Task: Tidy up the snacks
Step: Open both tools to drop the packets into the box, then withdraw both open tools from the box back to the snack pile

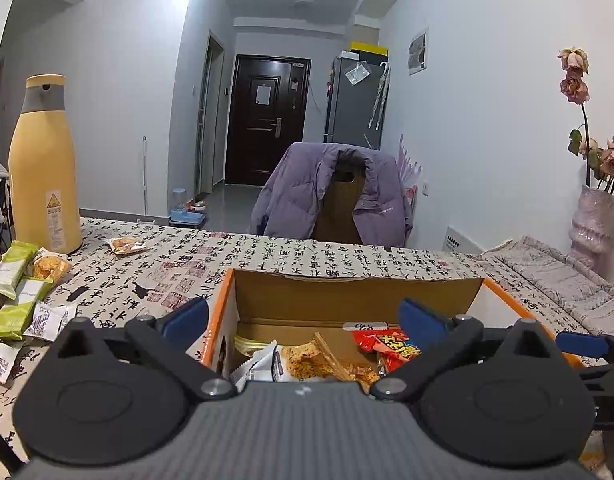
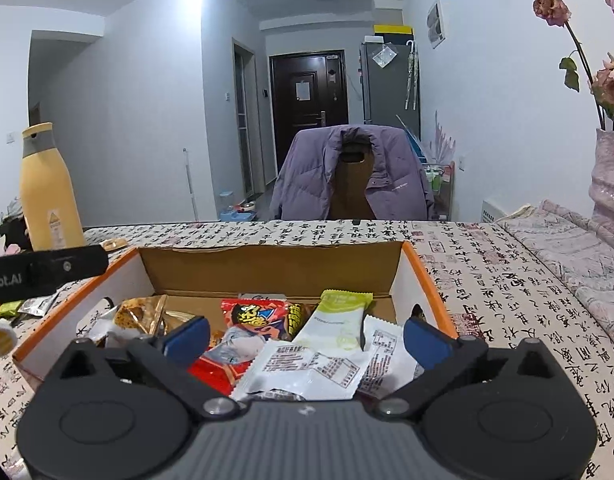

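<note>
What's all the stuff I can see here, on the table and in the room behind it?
cardboard box: one, orange-edged, middle of table, holding mixed snack packets
red packet: one, in the box
green packet: one, in the box
loose snacks: several, green and white, on the table left of the box
single snack: one, orange, beside the bottle
bottle: one, yellow, far left
tablecloth: one, white with black script
jacket: one, purple, over a chair
vase of flowers: one, pink, right
door: one, dark, down the hall
left gripper: open, over the box
right gripper: open, over the box
</note>
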`<state>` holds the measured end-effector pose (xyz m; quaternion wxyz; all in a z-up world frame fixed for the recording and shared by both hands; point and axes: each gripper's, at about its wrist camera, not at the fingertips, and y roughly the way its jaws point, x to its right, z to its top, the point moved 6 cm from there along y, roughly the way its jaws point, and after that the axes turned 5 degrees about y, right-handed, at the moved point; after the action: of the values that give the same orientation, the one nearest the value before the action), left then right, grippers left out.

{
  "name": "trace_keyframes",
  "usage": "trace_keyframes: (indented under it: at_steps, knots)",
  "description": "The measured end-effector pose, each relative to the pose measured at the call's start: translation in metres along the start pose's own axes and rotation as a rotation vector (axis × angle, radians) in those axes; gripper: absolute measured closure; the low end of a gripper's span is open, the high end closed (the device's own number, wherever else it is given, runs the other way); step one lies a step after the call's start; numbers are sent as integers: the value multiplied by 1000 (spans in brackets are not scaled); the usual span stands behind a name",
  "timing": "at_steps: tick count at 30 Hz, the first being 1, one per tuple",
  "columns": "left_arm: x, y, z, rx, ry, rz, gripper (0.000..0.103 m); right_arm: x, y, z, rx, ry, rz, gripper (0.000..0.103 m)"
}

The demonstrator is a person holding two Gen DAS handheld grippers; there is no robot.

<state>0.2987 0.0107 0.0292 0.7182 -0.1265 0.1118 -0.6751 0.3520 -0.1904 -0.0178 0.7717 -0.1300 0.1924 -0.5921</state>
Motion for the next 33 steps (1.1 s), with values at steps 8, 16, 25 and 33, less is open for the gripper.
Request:
trace_keyframes:
  at_steps: [8, 16, 25, 33]
  knots:
    - [4, -22, 15, 27, -11, -13, 0, -6, -25, 13, 35, -21, -6, 0]
    - [1, -61, 13, 47, 8, -9, 0, -13, -63, 5, 39, -23, 4, 0]
    - [-12, -106, -14, 23, 19, 0, 0, -25, -103, -26, 6, -28, 24, 0]
    - [-29, -138, -41, 1, 21, -2, 0, -46, -120, -61, -91, -34, 6, 0]
